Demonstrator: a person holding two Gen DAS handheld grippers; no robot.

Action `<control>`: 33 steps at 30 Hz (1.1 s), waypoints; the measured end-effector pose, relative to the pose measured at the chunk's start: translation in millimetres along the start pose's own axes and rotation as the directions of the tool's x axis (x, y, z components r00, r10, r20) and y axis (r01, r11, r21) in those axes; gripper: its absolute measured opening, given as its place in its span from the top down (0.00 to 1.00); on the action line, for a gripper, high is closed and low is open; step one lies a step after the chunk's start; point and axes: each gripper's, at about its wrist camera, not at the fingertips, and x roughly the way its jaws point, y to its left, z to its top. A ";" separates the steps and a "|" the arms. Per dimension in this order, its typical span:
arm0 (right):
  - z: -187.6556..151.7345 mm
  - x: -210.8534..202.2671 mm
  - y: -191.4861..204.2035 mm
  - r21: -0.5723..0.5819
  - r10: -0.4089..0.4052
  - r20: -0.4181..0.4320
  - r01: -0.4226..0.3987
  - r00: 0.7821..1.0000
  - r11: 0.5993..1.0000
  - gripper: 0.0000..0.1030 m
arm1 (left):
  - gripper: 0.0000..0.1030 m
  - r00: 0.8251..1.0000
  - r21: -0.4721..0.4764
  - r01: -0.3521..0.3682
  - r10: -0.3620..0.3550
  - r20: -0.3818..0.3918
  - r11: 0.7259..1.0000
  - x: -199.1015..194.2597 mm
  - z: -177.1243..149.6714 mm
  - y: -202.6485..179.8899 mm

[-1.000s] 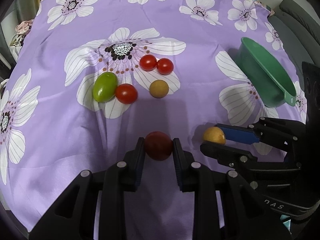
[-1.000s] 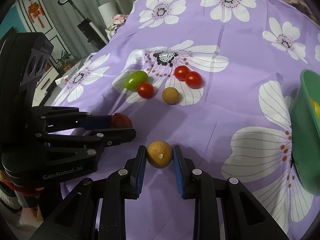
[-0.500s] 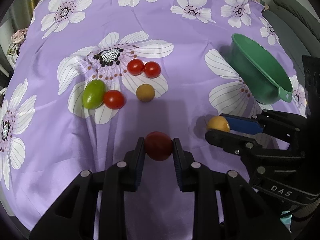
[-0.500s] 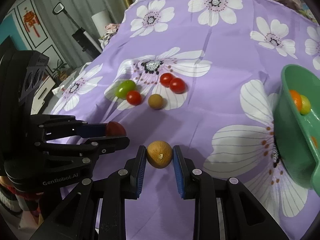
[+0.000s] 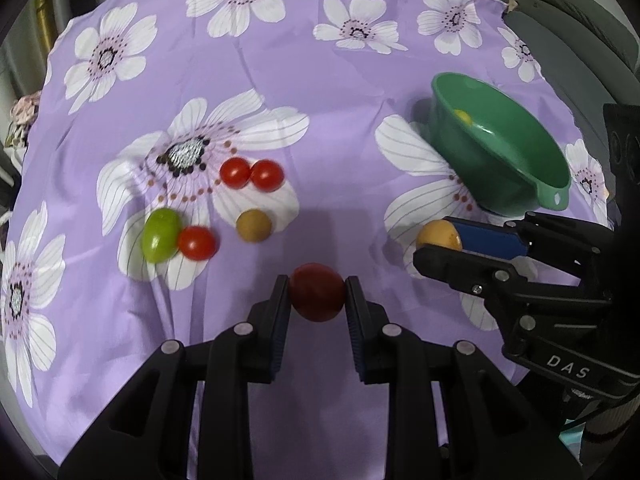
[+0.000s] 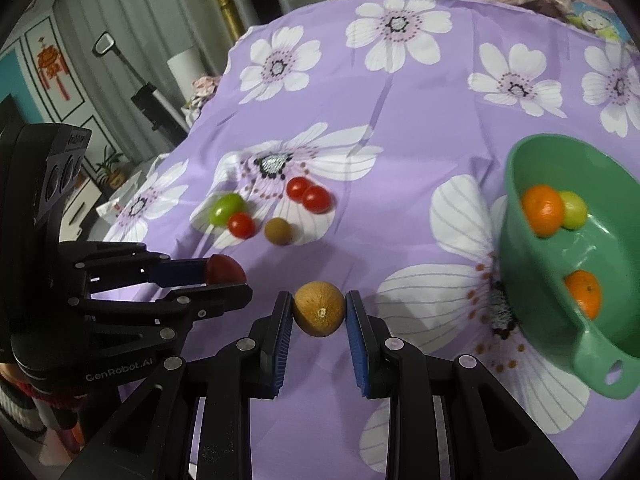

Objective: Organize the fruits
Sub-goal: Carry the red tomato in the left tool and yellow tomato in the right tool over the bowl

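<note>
My left gripper is shut on a dark red tomato, held above the purple flowered cloth. My right gripper is shut on a round tan-yellow fruit; that fruit also shows in the left wrist view, right of the tomato. The green bowl sits at the right, beyond the right gripper. Inside it lie two oranges and a yellow-green fruit. On the cloth remain a green tomato, three red cherry tomatoes and a brown round fruit.
The cloth drapes over a rounded table whose edges fall away on the left and at the back. A grey chair stands behind the bowl. A tripod stand and curtains lie beyond the table's left side.
Both grippers have risen and drawn back, each keeping its fruit. The loose fruits look farther off, and more of the bowl's inside now shows in the right wrist view.
</note>
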 end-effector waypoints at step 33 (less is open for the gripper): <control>8.4 -72.3 -98.4 0.207 -0.208 0.196 0.167 0.958 0.964 0.72 | 0.74 0.985 0.210 0.086 -0.115 0.127 0.974 8.5 85.9 -103.1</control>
